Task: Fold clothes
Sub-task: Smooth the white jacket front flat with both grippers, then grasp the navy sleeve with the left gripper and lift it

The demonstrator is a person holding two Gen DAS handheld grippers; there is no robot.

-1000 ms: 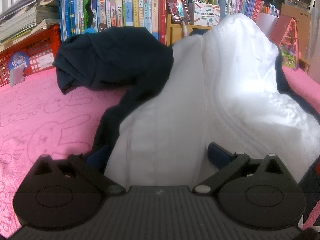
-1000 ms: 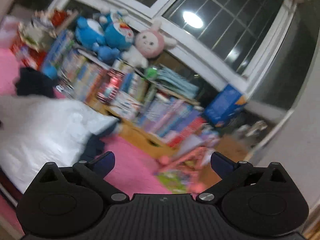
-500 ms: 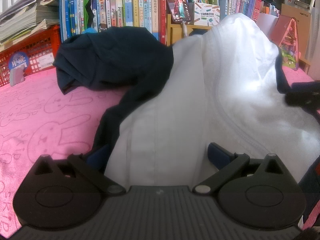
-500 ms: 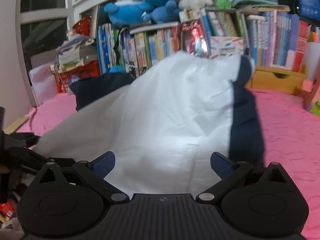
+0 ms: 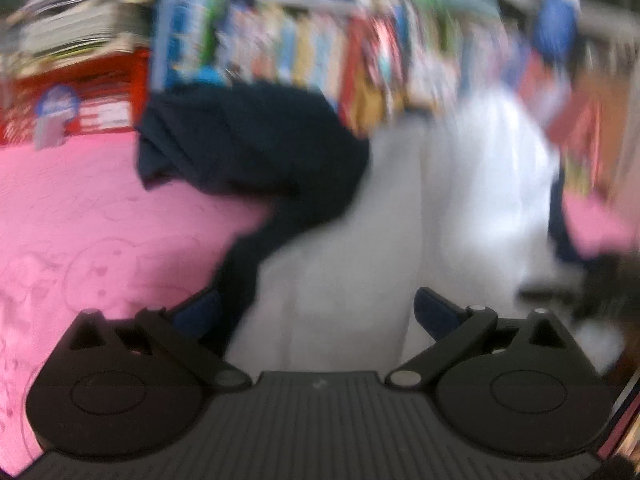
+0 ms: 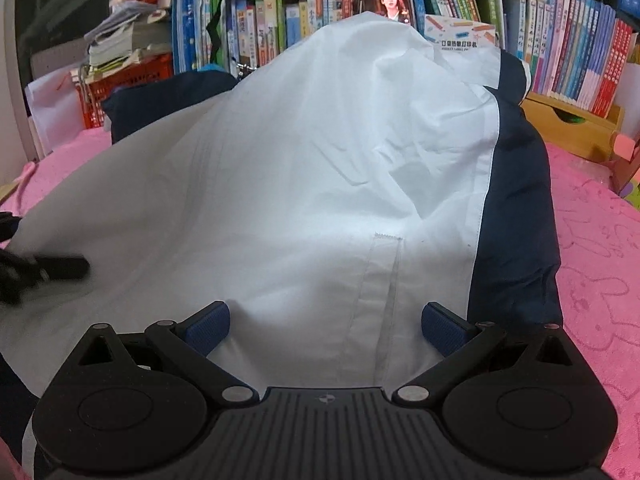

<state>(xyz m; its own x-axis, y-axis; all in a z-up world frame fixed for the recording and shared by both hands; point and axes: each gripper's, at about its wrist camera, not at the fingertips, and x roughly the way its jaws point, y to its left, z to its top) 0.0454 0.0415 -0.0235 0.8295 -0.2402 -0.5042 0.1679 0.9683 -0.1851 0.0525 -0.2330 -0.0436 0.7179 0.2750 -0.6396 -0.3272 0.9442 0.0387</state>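
A white and navy garment lies heaped on the pink bedspread, white lining up, navy along its right edge. In the blurred left wrist view it shows as white cloth with a navy bundle at the back left. My left gripper is open, its jaws wide apart over the garment's near edge. My right gripper is open too, jaws spread over the white cloth near a seam. Neither holds anything. The left gripper's tip shows at the far left of the right wrist view.
Bookshelves packed with books run along the back. A red crate with stacked papers stands at the back left. A wooden box sits at the back right. The pink bedspread stretches to the left of the garment.
The left wrist view has gone blurred and shifted; the left gripper is moving. The right gripper swung from the window down to the garment and now sits closer over the white cloth.
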